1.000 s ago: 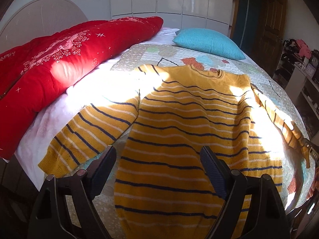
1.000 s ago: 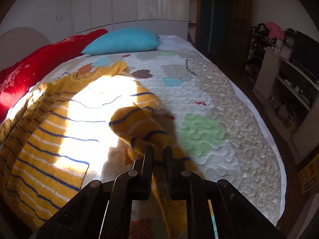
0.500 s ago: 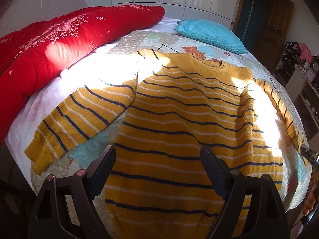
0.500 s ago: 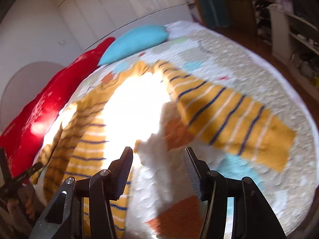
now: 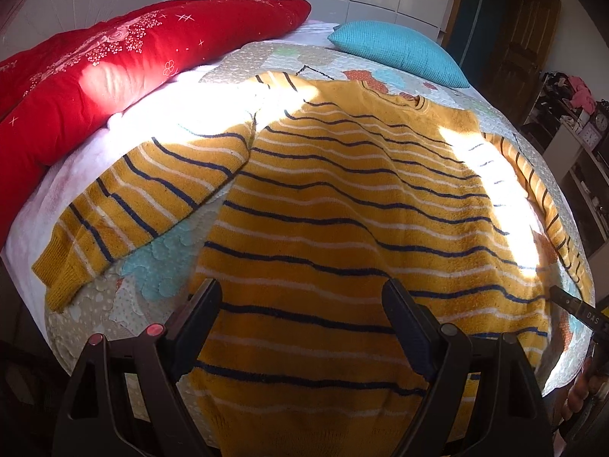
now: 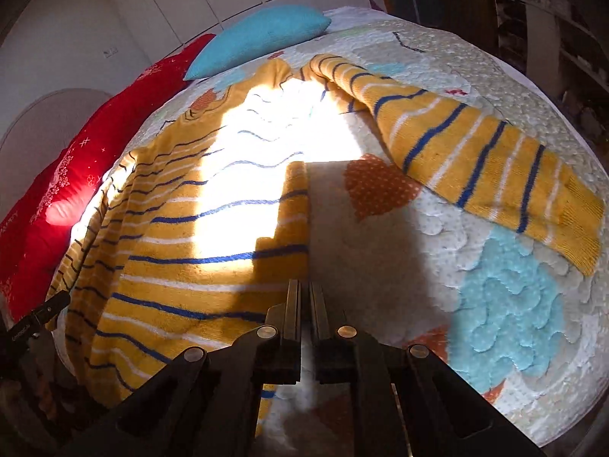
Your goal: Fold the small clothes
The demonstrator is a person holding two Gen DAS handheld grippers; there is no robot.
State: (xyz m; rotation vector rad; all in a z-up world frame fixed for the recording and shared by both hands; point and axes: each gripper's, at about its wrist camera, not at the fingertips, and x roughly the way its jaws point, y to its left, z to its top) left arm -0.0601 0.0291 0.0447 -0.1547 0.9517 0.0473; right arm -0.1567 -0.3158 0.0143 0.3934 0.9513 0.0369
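One yellow striped sweater (image 5: 342, 209) lies flat, front up, on the quilted bed (image 6: 495, 304), both sleeves spread outward. My left gripper (image 5: 300, 327) hovers above the hem with fingers spread wide, holding nothing. My right gripper (image 6: 304, 304) has its fingers pressed together at the sweater's side edge; whether cloth is pinched I cannot tell. To fold well, I should take each sleeve by its cuff and lay it flat across the chest. Also: one red duvet (image 5: 95, 76), one blue pillow (image 5: 396, 51)

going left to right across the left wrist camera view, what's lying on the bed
red quilt → sweater's spread left sleeve → sweater body → sweater's other sleeve along the right edge
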